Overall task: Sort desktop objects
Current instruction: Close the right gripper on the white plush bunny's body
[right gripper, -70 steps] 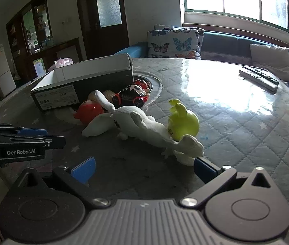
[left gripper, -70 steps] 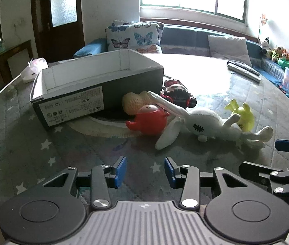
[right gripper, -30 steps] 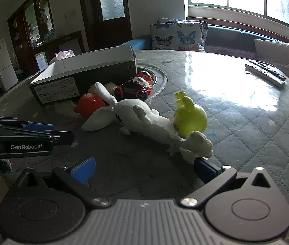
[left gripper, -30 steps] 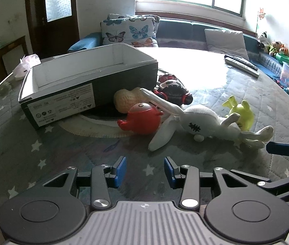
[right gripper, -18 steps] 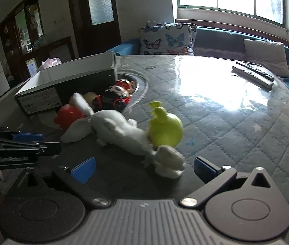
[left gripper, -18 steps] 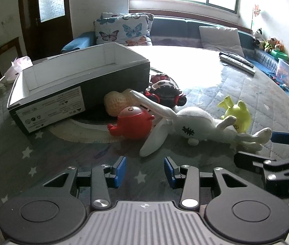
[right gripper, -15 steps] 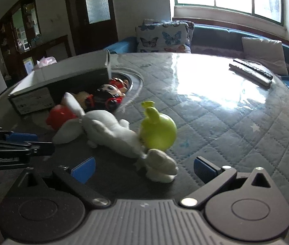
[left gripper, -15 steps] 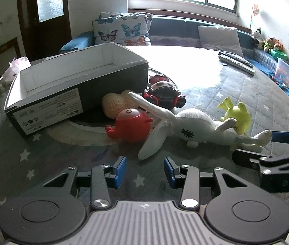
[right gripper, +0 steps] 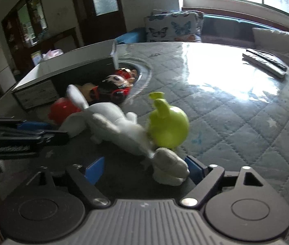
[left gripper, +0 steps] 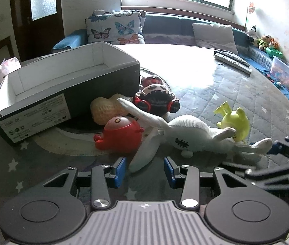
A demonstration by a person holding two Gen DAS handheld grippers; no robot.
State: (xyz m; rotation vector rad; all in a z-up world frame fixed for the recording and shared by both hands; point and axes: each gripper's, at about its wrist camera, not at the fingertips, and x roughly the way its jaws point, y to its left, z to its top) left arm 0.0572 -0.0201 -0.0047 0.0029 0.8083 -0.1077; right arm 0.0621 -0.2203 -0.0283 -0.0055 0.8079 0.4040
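White-lined box, toys just outside

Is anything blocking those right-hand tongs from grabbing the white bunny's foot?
Nothing visible does. The right tongs are open, and the white plush rabbit already has its foot between the blue pads. The green toy sits just beyond the foot, against the rabbit's leg, not in the gap.
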